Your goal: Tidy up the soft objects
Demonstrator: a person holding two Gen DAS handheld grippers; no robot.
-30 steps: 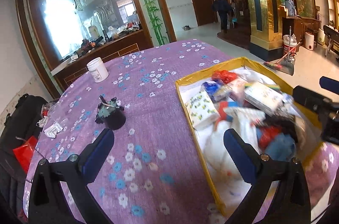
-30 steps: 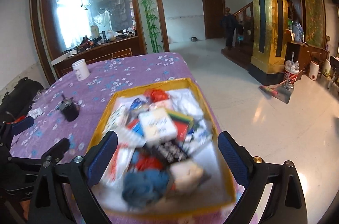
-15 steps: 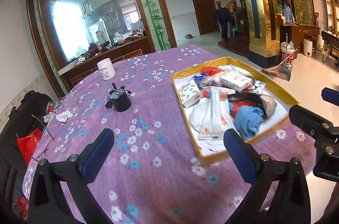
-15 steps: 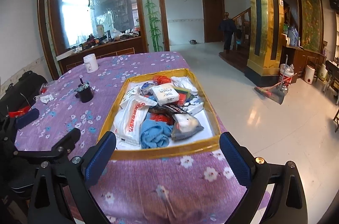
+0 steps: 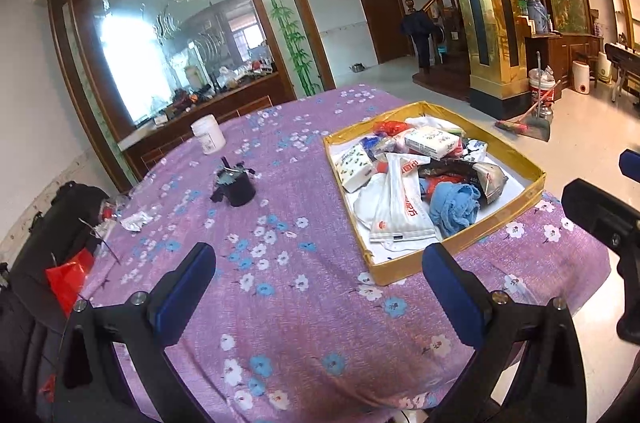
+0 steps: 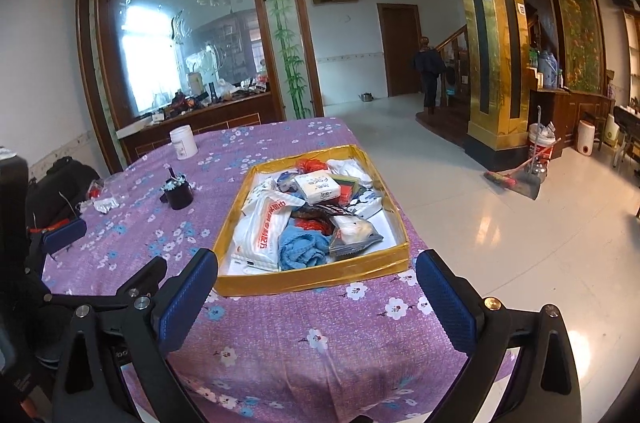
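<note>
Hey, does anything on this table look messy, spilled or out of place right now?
Yes. The gold tray holds a loose jumble: a blue cloth, a white bag and a tissue pack overlapping. A crumpled wrapper lies by the table's far left edge. Nothing looks spilled.

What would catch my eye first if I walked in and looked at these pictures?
Probably the gold-edged tray on the purple flowered tablecloth, heaped with soft things: a blue towel, a white tissue pack and a white plastic bag. Next, the blue-padded left gripper and right gripper, both open and empty, short of the tray. Left of it stand a black cup and a white jar.
</note>
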